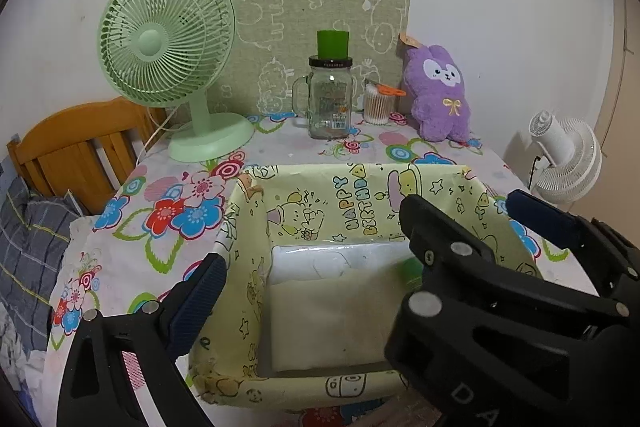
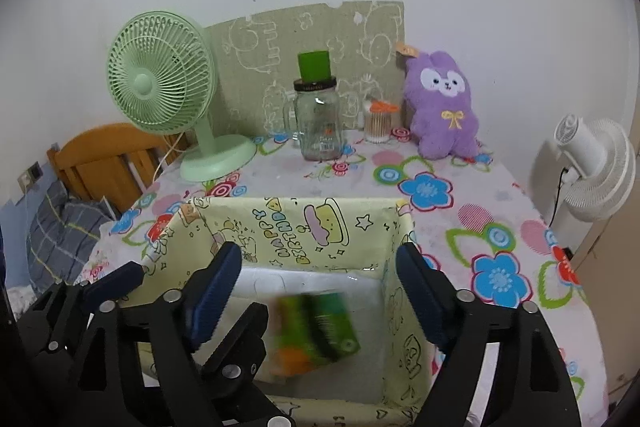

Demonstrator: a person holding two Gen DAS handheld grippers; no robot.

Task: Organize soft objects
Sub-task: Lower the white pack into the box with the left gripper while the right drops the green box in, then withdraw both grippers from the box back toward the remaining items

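Both jaws spread, our right gripper [image 2: 316,287] drops the green packet [image 2: 320,331]; it may miss the box [image 2: 304,223].

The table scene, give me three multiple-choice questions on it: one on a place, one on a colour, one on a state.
1. Where does the purple plush toy sit?
A. inside the yellow fabric bin
B. at the back of the table by the wall
C. on the wooden chair

2. What colour is the desk fan on the table?
A. light green
B. red
C. black

3. How does the right tool stand?
A. shut on the plush toy
B. shut on the bin's rim
C. open

Answers: 1 B, it leans at the wall behind the yellow fabric bin. 2 A, cage and base are green. 3 C, its fingers stand wide apart over the bin.
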